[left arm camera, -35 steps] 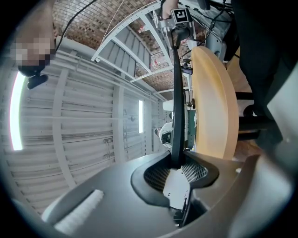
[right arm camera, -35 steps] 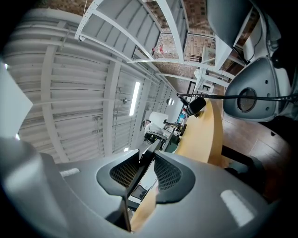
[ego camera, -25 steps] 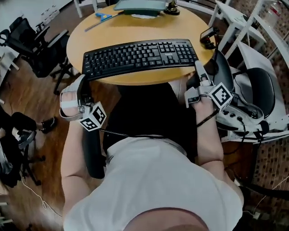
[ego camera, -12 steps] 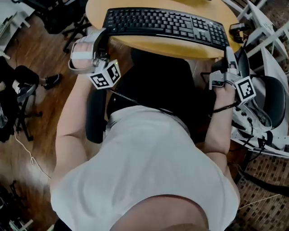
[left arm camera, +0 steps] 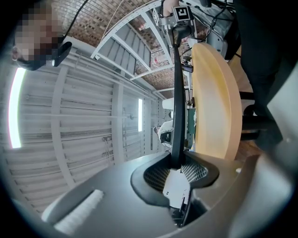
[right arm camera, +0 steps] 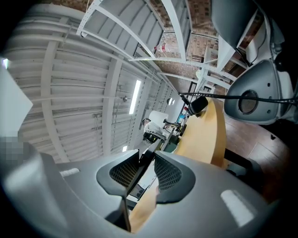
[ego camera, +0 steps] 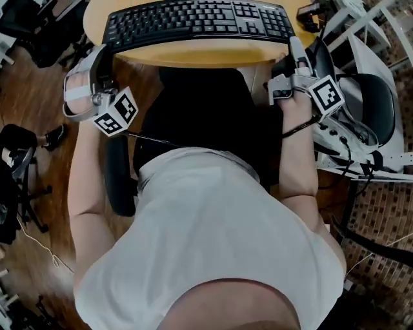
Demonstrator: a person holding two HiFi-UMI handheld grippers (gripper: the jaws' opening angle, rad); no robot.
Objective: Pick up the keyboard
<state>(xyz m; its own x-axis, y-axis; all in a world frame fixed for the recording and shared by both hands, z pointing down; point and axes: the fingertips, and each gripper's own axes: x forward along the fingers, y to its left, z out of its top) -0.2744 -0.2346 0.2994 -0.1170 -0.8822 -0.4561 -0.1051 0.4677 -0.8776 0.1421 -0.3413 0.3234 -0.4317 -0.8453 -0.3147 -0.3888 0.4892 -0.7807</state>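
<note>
The black keyboard [ego camera: 193,19] lies across the near part of the round wooden table [ego camera: 193,57], at the top of the head view. My left gripper [ego camera: 106,55] is at its left end and my right gripper [ego camera: 293,45] at its right end. In the left gripper view the keyboard [left arm camera: 177,93] runs edge-on between the mesh pads, which are shut on it, and a gap shows between it and the table top [left arm camera: 214,93]. In the right gripper view the pads likewise clamp the keyboard's thin edge [right arm camera: 148,160], with the table [right arm camera: 205,135] beside it.
A black chair armrest [ego camera: 119,174] stands under my left forearm. A grey and white chair [ego camera: 368,116] with cables is close on the right. A small black device [ego camera: 310,9] sits on the table past the keyboard's right end. Dark chairs [ego camera: 26,26] stand on the wooden floor at left.
The head camera has tipped further down, so the table and keyboard have slid to the top of the picture. Both grippers stay at the keyboard's ends.
</note>
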